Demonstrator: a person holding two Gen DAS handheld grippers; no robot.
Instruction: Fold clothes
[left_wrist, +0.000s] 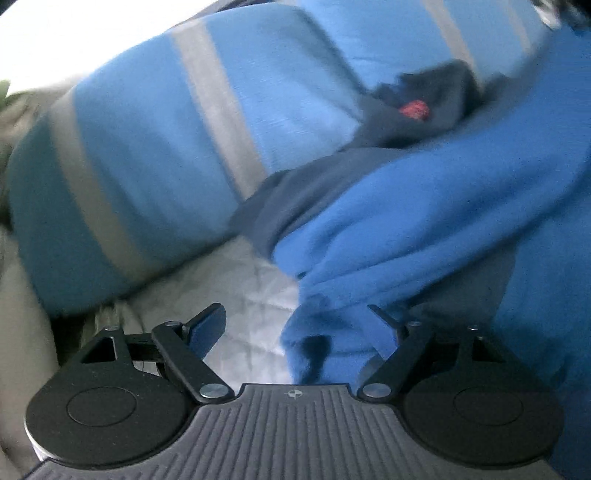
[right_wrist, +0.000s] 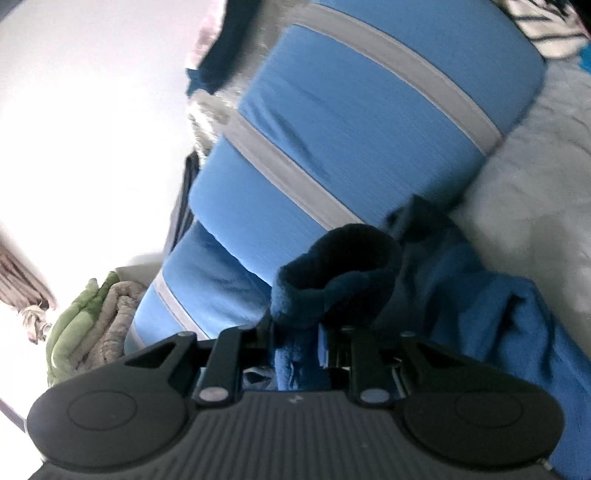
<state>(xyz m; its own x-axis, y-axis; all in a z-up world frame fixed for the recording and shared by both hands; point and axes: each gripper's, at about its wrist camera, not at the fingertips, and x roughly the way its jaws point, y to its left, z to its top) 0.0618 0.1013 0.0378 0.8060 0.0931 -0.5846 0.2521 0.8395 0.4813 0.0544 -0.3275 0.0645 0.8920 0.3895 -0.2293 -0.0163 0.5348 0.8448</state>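
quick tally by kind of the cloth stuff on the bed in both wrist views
Bright blue garment: 1
Dark navy garment with a red mark: 1
Blue pillows with grey stripes: 2
Folded green and beige bedding: 1
Total: 5

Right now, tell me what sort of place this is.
Probably a bedroom: big blue pillows with grey stripes lie on a pale quilted bed cover, and folded blankets are stacked by the wall.

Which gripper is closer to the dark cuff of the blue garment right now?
Right. The right gripper is shut on the blue garment just below its dark cuff. The left gripper is open at another fold; no cuff shows there.
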